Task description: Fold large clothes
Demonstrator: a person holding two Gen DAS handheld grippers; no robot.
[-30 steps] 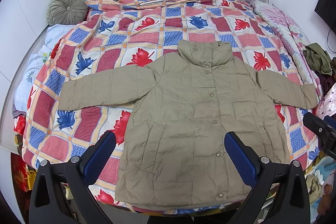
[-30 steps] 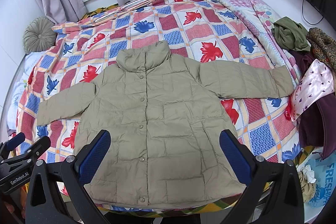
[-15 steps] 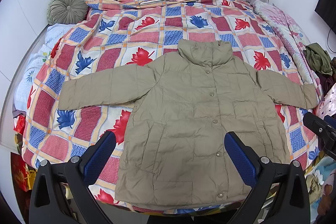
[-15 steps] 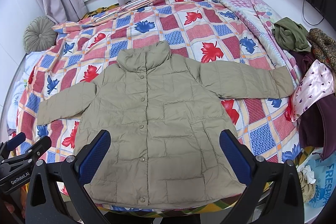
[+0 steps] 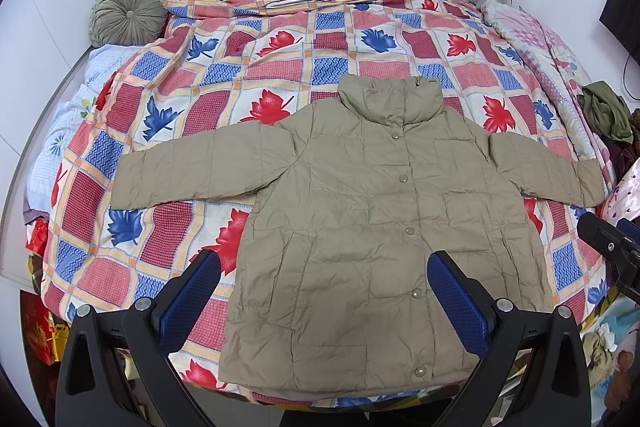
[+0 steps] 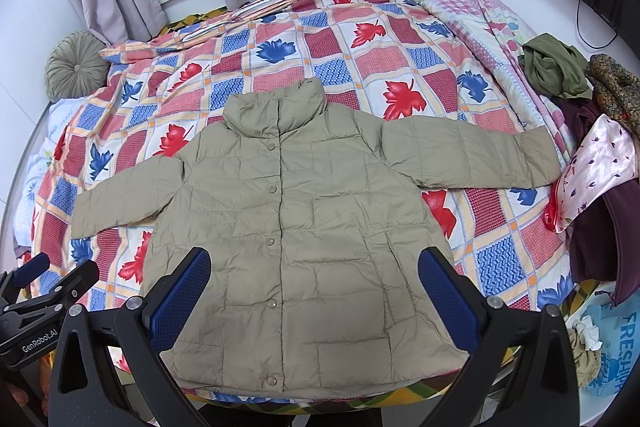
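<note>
Khaki jacket [image 5: 360, 227] flat on bed [image 5: 280, 67], frame centre, sleeves spread. Left gripper [image 5: 320, 291] & right gripper [image 6: 314, 287] both spread apart, holding nothing, at bottom.

Khaki jacket [image 6: 304, 235] lies flat on the quilt [image 6: 360, 59] — right gripper [image 6: 314, 291] hovers agape above it.

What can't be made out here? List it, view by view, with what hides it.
- Left wrist view: the jacket hem corners, behind the open left gripper's fingers.
- Right wrist view: the same hem corners, behind the open right gripper's fingers.
- Both views: the jacket's back, lying against the bedspread.
</note>
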